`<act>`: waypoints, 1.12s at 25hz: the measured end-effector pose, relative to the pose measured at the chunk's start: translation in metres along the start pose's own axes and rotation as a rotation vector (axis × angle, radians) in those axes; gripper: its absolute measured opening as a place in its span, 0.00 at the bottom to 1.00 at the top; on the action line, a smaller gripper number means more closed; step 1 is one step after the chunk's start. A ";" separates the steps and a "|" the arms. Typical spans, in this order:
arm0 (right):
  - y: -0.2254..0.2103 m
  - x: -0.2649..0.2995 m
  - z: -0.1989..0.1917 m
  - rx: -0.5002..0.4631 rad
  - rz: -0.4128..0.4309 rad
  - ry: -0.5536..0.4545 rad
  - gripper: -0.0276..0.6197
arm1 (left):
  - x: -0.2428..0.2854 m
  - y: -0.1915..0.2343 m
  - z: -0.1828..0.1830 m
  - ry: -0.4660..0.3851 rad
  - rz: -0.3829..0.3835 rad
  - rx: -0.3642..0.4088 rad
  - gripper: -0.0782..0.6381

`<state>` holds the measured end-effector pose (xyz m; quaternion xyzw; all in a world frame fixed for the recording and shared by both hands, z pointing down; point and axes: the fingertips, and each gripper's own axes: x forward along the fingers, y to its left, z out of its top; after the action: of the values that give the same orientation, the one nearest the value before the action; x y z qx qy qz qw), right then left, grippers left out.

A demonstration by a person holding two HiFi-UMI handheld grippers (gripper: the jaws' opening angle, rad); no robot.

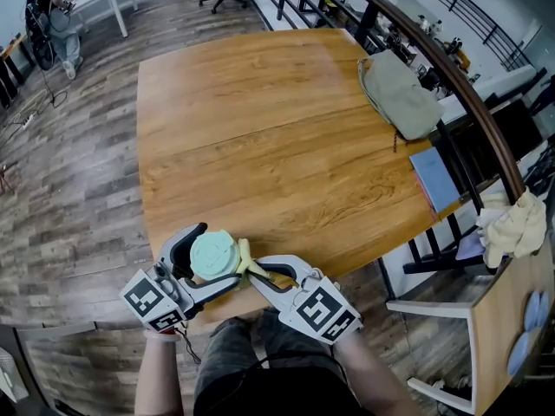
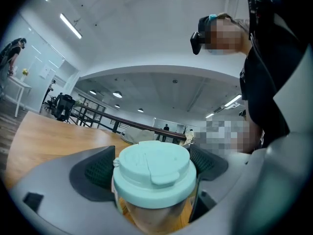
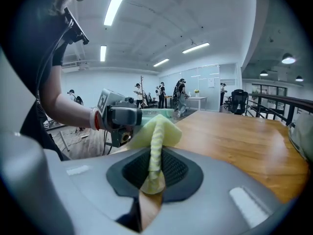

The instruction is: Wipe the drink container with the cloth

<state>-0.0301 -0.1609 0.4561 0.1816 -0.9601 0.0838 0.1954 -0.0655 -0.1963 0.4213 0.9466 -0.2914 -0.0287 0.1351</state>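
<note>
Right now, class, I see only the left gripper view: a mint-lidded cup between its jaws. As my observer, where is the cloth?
Observer: The right gripper has its jaws shut on the yellow cloth.
Operator: Does it touch the cup?
Observer: The head view shows the cloth against the drink container, on its right side by the lid.
Operator: Where over the table?
Observer: At the table's near edge, close to the person's body.
</note>
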 end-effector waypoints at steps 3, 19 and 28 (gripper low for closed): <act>-0.004 0.006 0.012 0.022 -0.012 -0.021 0.12 | -0.003 0.005 0.000 -0.007 -0.035 -0.024 0.77; -0.006 0.035 -0.039 0.074 -0.015 0.117 0.12 | -0.025 0.025 0.000 -0.026 -0.103 -0.098 0.77; -0.008 0.037 -0.070 0.132 -0.054 0.172 0.12 | -0.025 0.023 0.001 -0.003 -0.150 -0.082 0.77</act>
<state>-0.0344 -0.1640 0.5351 0.2120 -0.9269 0.1568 0.2669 -0.0989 -0.2006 0.4264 0.9594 -0.2182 -0.0520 0.1709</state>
